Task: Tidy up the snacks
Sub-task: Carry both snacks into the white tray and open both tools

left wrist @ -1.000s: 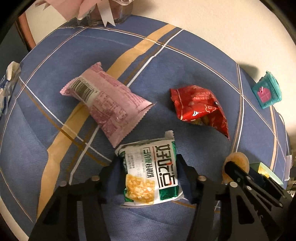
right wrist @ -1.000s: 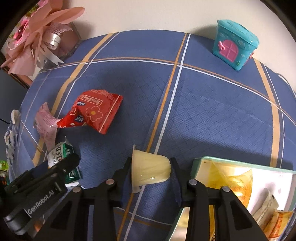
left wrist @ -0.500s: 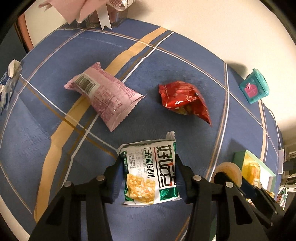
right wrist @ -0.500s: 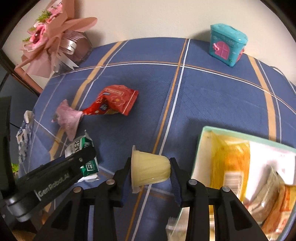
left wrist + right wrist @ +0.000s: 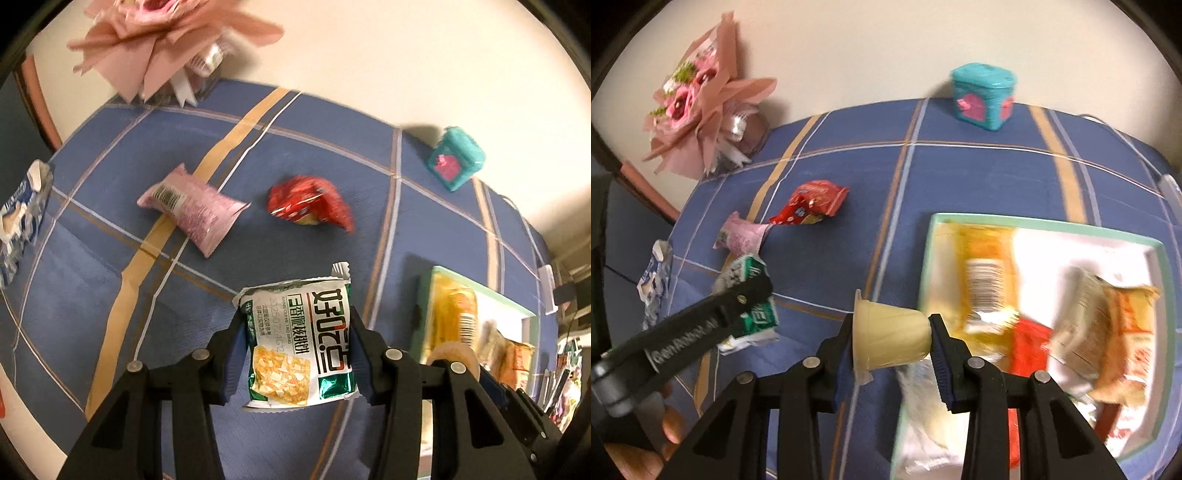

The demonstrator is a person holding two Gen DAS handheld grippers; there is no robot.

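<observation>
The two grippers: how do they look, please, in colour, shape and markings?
Both, the left gripper and the right gripper, are matte black plastic with triangular cut-outs, silver round rivets and blue ribbed pads. White lettering, blurred, seems to read "GenRobot.AI" on the left one's side. No cables or sleeves show.

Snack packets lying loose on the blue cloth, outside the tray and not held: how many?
3: a pink packet left of centre, a red packet beside it, and a blue-and-white packet at the cloth's left edge. Others may lie out of view.

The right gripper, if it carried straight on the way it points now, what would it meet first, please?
Probably the blue tablecloth beside the tray's left rim, though depth is unclear; the right gripper holds the jelly cup.
</observation>
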